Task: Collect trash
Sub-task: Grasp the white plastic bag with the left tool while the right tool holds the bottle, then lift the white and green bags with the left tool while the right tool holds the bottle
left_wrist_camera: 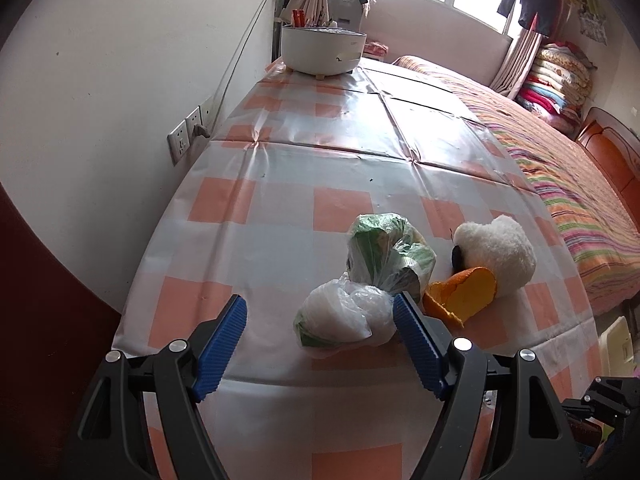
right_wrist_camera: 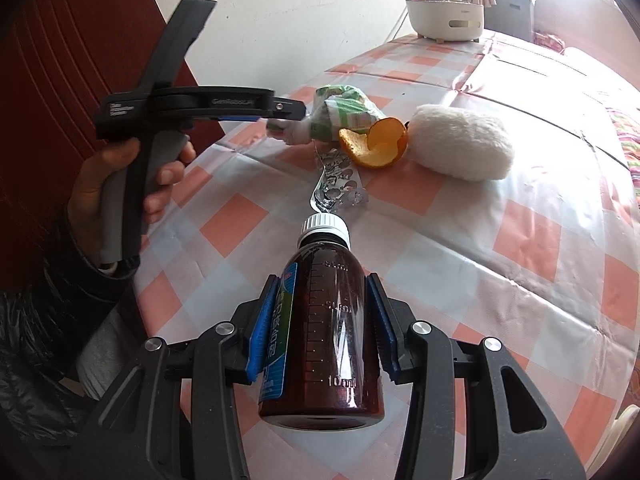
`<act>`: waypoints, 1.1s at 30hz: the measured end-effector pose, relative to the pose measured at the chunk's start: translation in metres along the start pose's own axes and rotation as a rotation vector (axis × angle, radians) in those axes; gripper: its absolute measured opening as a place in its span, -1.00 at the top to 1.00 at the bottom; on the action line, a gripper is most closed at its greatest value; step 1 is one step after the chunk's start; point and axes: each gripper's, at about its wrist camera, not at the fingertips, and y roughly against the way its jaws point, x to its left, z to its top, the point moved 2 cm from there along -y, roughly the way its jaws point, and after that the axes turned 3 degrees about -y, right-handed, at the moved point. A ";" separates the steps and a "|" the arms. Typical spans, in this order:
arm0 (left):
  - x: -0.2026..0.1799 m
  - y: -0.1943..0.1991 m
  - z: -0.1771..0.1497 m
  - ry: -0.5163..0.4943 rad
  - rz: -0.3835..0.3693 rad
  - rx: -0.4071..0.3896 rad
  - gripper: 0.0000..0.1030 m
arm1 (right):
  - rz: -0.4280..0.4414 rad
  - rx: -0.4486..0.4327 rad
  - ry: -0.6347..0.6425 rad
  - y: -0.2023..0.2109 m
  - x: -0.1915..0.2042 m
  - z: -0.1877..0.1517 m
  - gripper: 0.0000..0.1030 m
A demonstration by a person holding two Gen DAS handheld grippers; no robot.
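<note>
My left gripper (left_wrist_camera: 320,312) is open above the checked table, its jaws on either side of a crumpled clear plastic bag (left_wrist_camera: 344,316). Behind it lies a green-and-clear wrapper bundle (left_wrist_camera: 384,252), an orange peel (left_wrist_camera: 460,292) and a white plush toy (left_wrist_camera: 496,252). My right gripper (right_wrist_camera: 326,292) is shut on a brown medicine bottle (right_wrist_camera: 328,320) with a white cap, held above the table's near edge. In the right wrist view the left gripper (right_wrist_camera: 280,114) reaches the wrapper bundle (right_wrist_camera: 344,112); the peel (right_wrist_camera: 376,140), the plush (right_wrist_camera: 460,148) and an empty pill blister pack (right_wrist_camera: 338,182) lie nearby.
A white pot-like holder with pens (left_wrist_camera: 322,48) stands at the table's far end by the wall. Wall sockets (left_wrist_camera: 188,136) are on the left. A bed with a striped cover (left_wrist_camera: 560,176) runs along the right side. The tablecloth (left_wrist_camera: 280,184) is orange-and-white check.
</note>
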 end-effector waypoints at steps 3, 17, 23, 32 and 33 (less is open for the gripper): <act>-0.001 -0.004 0.001 0.031 -0.037 0.006 -0.43 | 0.002 -0.004 0.000 0.003 0.000 -0.003 0.18; 0.000 -0.005 0.003 0.075 -0.044 -0.035 0.06 | -0.030 -0.026 -0.045 0.011 -0.013 -0.003 0.18; 0.002 -0.010 -0.001 0.079 -0.053 -0.006 0.51 | -0.043 -0.036 -0.075 0.011 -0.022 -0.001 0.18; 0.000 0.003 -0.001 0.072 -0.054 -0.044 0.73 | -0.054 -0.042 -0.084 0.008 -0.023 -0.001 0.18; 0.000 0.004 0.001 0.067 -0.050 -0.051 0.73 | -0.055 -0.042 -0.086 0.007 -0.023 -0.001 0.18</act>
